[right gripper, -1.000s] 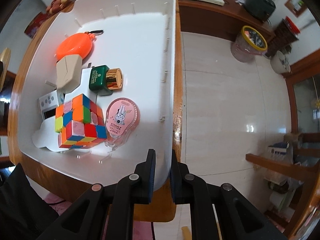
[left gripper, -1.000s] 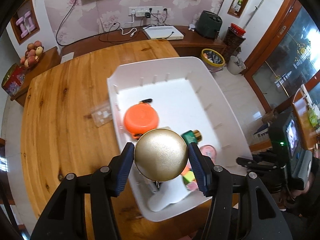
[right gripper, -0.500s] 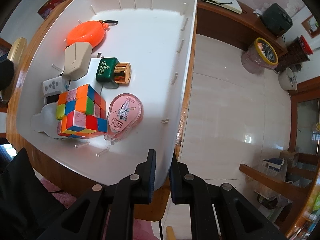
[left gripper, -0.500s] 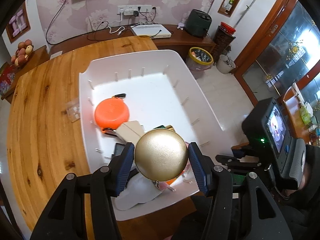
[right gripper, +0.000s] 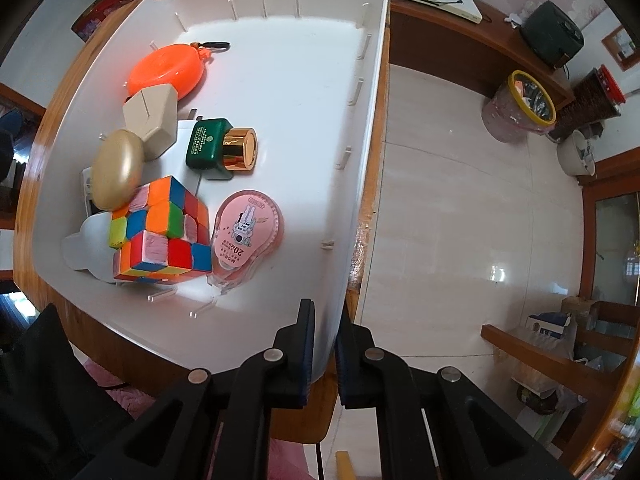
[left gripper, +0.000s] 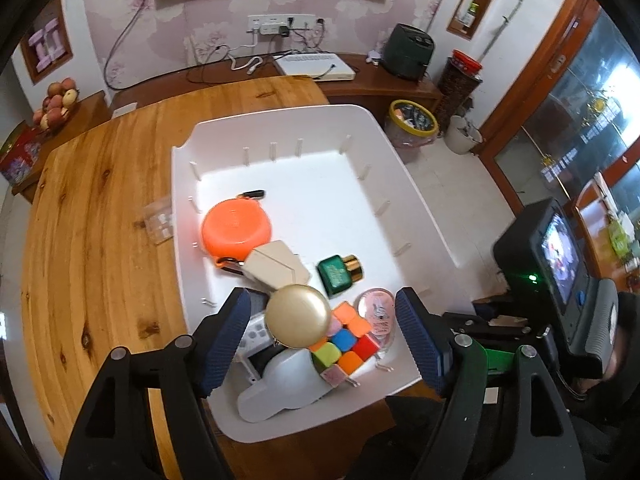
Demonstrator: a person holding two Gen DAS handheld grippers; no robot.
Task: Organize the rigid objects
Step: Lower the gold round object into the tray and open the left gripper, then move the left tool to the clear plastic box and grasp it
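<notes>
Gold compact (left gripper: 298, 317) lies released in the white bin (left gripper: 412, 196) by its near left corner, leaning on the Rubik's cube (right gripper: 160, 230). Left gripper (left gripper: 322, 338) hangs wide apart above; right gripper (right gripper: 322, 354) pinches the bin's near rim. One clear case (left gripper: 160, 222) remains outside on the table (left gripper: 92, 240).

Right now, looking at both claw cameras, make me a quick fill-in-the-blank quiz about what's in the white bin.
1. The gold compact leans against the multicoloured ____.
2. The left claw is ____, holding nothing.
3. The right claw is shut on the rim of the white ____.
4. The green bottle lying in the bin has a ____ cap.

Missing words: cube; open; bin; gold
</notes>
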